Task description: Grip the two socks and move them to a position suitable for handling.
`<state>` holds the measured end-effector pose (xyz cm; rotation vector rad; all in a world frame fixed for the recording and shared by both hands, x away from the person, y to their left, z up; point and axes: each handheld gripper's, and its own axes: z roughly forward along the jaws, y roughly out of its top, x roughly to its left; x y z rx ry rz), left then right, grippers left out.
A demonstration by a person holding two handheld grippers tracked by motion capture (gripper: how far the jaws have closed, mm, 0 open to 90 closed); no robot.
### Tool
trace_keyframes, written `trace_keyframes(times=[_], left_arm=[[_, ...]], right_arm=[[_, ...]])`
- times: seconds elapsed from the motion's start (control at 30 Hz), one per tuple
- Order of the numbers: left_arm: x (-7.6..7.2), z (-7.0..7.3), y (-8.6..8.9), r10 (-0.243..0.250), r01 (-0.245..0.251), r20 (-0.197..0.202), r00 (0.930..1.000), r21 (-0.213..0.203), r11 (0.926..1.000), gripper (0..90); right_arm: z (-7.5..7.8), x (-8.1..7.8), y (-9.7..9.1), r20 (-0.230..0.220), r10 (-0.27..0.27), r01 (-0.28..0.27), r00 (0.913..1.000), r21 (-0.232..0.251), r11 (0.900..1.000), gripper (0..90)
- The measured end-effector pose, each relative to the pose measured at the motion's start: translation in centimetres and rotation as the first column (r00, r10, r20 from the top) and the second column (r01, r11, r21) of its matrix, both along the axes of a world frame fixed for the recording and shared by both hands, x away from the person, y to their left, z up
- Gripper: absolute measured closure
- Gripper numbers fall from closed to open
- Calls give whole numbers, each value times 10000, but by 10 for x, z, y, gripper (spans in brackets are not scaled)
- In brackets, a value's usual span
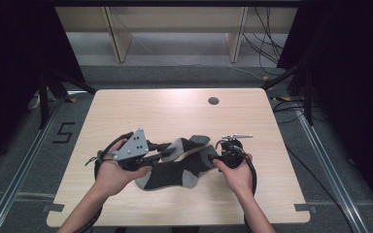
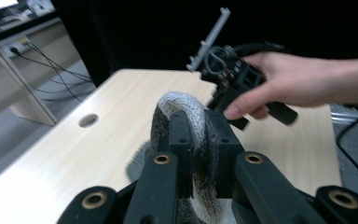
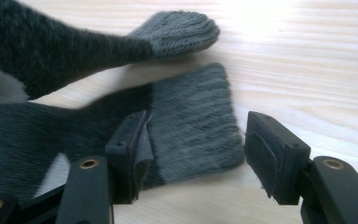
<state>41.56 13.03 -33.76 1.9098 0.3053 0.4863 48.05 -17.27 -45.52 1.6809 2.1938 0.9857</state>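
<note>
Two dark grey socks with lighter grey toes, heels and cuffs lie across the middle of the wooden table (image 1: 126, 107), their long axes running roughly from my left gripper (image 1: 161, 151) to my right gripper (image 1: 215, 159), the nearer sock (image 1: 167, 175) stretched flat and the farther sock (image 1: 190, 144) angled behind it. My left jaws are closed tight on a ribbed light-grey fold of sock (image 2: 186, 116), which arches up and over between the two black pads in the left gripper view; I cannot tell for certain which of the two socks it belongs to. My right jaws stand wide open and hold nothing: in the right gripper view the ribbed cuff (image 3: 196, 121) of one sock lies flat on the table in the gap between them, its edge just beside the inner face of one jaw, while the other jaw sits clear of the fabric over bare wood. Beyond that cuff, the rounded light-grey toe (image 3: 179, 30) of the other sock points away from my right jaws. My right hand (image 2: 279, 84) grips its tool on the far side of the table from my left jaws.
</note>
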Motion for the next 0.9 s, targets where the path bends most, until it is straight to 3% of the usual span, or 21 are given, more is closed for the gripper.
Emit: trace_keyframes(times=[0.1, 0.13, 0.17, 0.23, 0.3, 0.33, 0.4, 0.43, 0.53, 0.57, 0.63, 0.7, 0.73, 0.77, 0.8, 0.83, 0.87, 0.9], left_arm=[[1, 6, 2, 25, -24, 103, 9999, -88, 10000, 823], [2, 10, 4, 31, -28, 161, 9999, -180, 9998, 822], [2, 13, 6, 49, -45, 203, 9998, -198, 9998, 823], [4, 17, 9, 145, -134, 315, 9994, -342, 9993, 822], [4, 19, 11, 189, -175, 339, 9992, -410, 9990, 821], [6, 23, 13, 210, -191, 339, 9992, -555, 9983, 822], [6, 25, 14, 230, -210, 334, 9992, -594, 9980, 822], [7, 26, 14, 231, -210, 347, 9991, -594, 9980, 822], [8, 27, 14, 263, -241, 374, 9990, -602, 9979, 822], [8, 27, 14, 274, -251, 381, 9989, -581, 9980, 822], [8, 27, 15, 322, -299, 361, 9988, -620, 9976, 822], [9, 27, 16, 356, -334, 324, 9988, -674, 9972, 822], [9, 27, 16, 361, -340, 327, 9988, -645, 9973, 822], [9, 27, 17, 381, -360, 324, 9987, -649, 9972, 822], [10, 27, 18, 383, -361, 329, 9987, -658, 9972, 822], [10, 28, 18, 385, -363, 320, 9987, -669, 9971, 822], [10, 28, 18, 395, -372, 322, 9987, -677, 9970, 821], [10, 28, 19, 418, -395, 325, 9986, -692, 9968, 821]], right_arm=[[2, 1, 1, 64, -268, 266, 9996, 240, 9994, 416], [9, 0, 3, 489, -154, 157, 9987, -62, 9999, 441], [12, -1, 4, 536, -115, 134, 9985, -354, 9993, 440], [18, -3, 7, 771, 477, -440, 9959, -495, 9978, 443], [20, -5, 10, 763, 609, -573, 9952, -485, 9972, 443], [21, -4, 14, 1038, 1368, -1276, 9851, -909, 9877, 453], [21, -5, 17, 1215, 1687, -1566, 9781, -1035, 9822, 469], [20, -4, 18, 1471, 1966, -1780, 9694, -1303, 9754, 474], [18, -1, 23, 1643, 2318, -2101, 9588, -1390, 9677, 482], [18, -1, 25, 1569, 2297, -2097, 9605, -1339, 9685, 478], [16, 3, 27, 1604, 2498, -2288, 9549, -1387, 9635, 472], [13, 8, 27, 1801, 2619, -2336, 9482, -1636, 9585, 455], [14, 8, 28, 1696, 2462, -2226, 9543, -1468, 9638, 450], [13, 12, 28, 1845, 2598, -2328, 9479, -1558, 9600, 444], [12, 12, 30, 1716, 2313, -2141, 9576, -1128, 9703, 439], [13, 16, 28, 1791, 2432, -2235, 9533, -1232, 9669, 436], [13, 17, 29, 1743, 2348, -2172, 9563, -1143, 9694, 436], [12, 20, 29, 1770, 2461, -2279, 9529, -1169, 9666, 432]])
